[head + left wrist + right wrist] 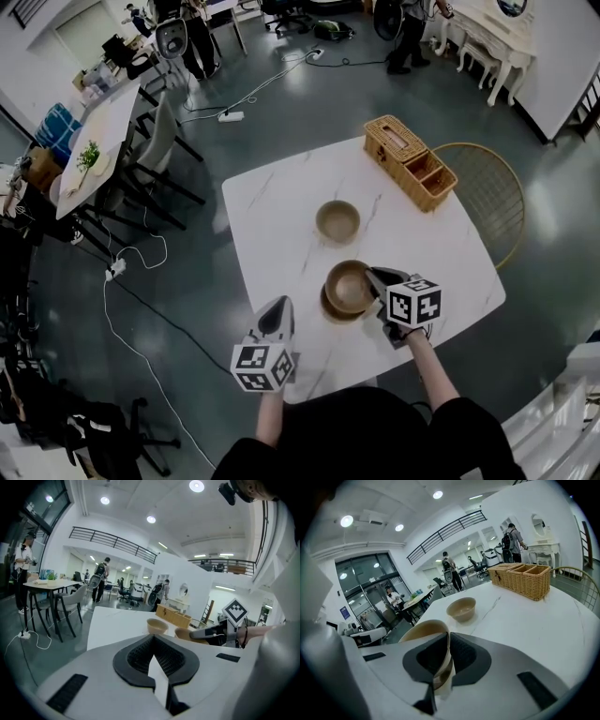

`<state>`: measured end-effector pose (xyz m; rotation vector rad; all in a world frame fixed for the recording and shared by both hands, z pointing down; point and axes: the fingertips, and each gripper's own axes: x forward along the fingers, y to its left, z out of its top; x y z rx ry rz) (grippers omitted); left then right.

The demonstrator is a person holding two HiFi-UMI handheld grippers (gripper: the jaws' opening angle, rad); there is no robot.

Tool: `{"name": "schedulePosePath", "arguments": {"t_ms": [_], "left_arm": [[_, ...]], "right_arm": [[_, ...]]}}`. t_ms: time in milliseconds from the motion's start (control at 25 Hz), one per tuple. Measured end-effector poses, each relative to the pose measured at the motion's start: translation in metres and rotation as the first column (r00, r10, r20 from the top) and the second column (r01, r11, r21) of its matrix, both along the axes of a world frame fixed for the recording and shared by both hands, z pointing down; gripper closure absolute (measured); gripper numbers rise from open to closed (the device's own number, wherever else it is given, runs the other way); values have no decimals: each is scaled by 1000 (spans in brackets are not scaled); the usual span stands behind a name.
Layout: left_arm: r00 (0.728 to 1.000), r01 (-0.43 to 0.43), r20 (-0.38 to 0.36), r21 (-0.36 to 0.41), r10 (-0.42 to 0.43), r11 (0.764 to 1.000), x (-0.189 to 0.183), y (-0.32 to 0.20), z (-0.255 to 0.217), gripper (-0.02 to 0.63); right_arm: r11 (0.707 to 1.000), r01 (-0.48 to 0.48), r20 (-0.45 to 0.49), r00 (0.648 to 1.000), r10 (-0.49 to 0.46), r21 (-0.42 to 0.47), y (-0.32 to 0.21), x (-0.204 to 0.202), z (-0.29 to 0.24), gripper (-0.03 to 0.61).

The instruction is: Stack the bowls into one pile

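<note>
No legible text, brand name or number appears in any view.

Coded markings:
- The left gripper (280,306) carries a white cube (263,366) with black square-pattern markers on its faces. These are pixel patterns, not letters or digits.
- The right gripper (374,275) carries an identical white marker cube (414,302). One face also shows in the left gripper view (235,611).

Illegible items:
- A blue rectangular poster (344,613) hangs on the glass wall in the right gripper view. Its print is too small to read.
</note>
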<state>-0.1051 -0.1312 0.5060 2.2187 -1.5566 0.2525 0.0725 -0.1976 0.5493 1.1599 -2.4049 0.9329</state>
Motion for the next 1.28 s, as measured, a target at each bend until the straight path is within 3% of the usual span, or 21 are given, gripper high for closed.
{"name": "schedulePosePath", "arguments": {"t_ms": [640,1280], "left_arm": [[1000,10,-9,-17,-10,1000,-13,4,7,600],[1000,8,-22,-19,-8,1000,-13,8,7,600]], "right_arm": [[992,125,-227,967,-116,25,15,-24,25,552],[987,135,-301,948,-104,84,20,-23,25,541]]}}
